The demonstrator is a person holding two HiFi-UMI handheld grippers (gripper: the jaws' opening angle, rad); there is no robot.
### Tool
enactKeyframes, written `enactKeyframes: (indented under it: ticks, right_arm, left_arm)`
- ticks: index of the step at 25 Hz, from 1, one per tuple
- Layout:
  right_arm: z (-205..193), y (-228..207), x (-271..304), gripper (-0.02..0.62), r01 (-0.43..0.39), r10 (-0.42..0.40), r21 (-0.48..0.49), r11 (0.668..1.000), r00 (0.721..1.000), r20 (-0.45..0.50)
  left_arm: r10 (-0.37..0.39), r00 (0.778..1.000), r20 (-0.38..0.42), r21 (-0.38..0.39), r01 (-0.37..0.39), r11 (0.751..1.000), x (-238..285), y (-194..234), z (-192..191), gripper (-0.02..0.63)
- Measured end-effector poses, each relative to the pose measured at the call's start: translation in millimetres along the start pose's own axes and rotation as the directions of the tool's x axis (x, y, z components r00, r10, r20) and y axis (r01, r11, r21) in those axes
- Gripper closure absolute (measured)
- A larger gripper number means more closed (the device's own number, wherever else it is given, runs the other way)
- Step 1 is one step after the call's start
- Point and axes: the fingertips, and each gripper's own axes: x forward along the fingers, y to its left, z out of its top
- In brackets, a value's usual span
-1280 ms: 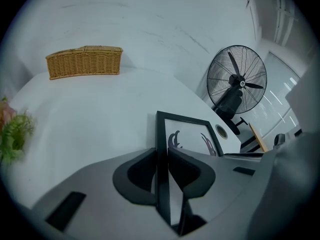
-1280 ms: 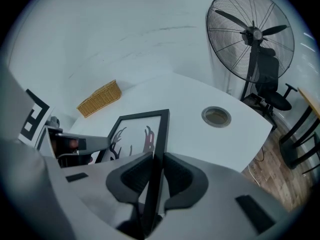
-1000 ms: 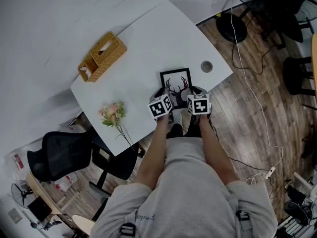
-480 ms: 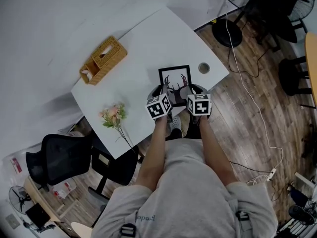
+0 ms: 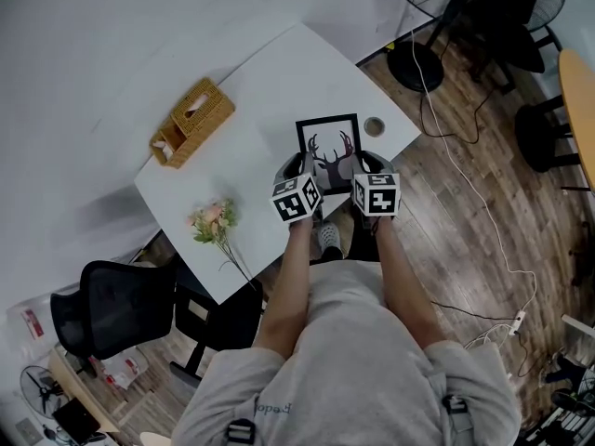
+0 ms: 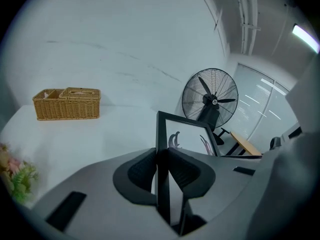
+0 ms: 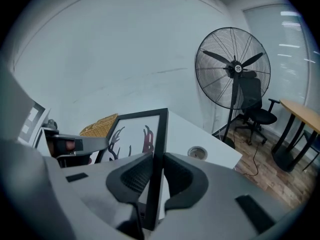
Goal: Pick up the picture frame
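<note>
- Between the two grippers, over the near edge of the white table, is the picture frame, black-rimmed with a dark antlered-deer print.
- The left gripper has its jaws closed partway onto the frame's left rail. In the left gripper view the ribbed pads press both faces of the black edge.
- The right gripper has its jaws narrowed onto the right rail. In the right gripper view that rail stands pinched between the pads.
- The frame runs forward from both sets of jaws, and its far edge lies beyond the fingertips. Whether its underside touches the table cannot be told.
- Just ahead and right of the right gripper is a round cable port in the tabletop.
- Well ahead and left of the left gripper stands a wicker tissue basket.
- Left of the left gripper, near the table's edge, lies a sprig of pink flowers.
- Beyond the table, ahead of the right gripper, a standing fan rises from the wooden floor.
</note>
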Motion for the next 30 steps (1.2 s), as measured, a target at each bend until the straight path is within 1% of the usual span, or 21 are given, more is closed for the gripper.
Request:
enactKeyframes:
  ticks: [8, 13, 21, 25, 30]
  right_arm:
    - [11.2, -14.9, -33.2, 0.52, 0.052, -0.054, 0.029, 0.998, 0.996, 0.073]
    - [18.4, -24.4, -52.8, 0.52, 0.09, -0.094, 0.047, 0.995, 0.989, 0.112]
    - [29.3, -34.3, -77.3, 0.52, 0.128, -0.137, 0.063, 0.99, 0.978, 0.16]
    - [34.8, -33.1, -89.0, 0.52, 0.137, -0.147, 0.063, 0.989, 0.971, 0.186]
    - [46.5, -30.0, -98.0, 0.522, 0.142, -0.15, 0.053, 0.988, 0.964, 0.221]
  left_arm:
    - [-0.085, 0.996, 0.031, 0.081, 0.082, 0.993, -12.8, -35.1, 15.3, 0.517]
    - [-0.136, 0.99, 0.043, 0.126, 0.129, 0.984, -18.8, -55.8, 22.8, 0.517]
    - [-0.202, 0.978, 0.057, 0.178, 0.189, 0.966, -28.6, -80.9, 33.8, 0.517]
    - [-0.226, 0.971, 0.073, 0.2, 0.207, 0.958, -38.0, -87.7, 39.7, 0.517]
    - [-0.231, 0.967, 0.104, 0.22, 0.205, 0.954, -47.4, -93.2, 51.5, 0.517]
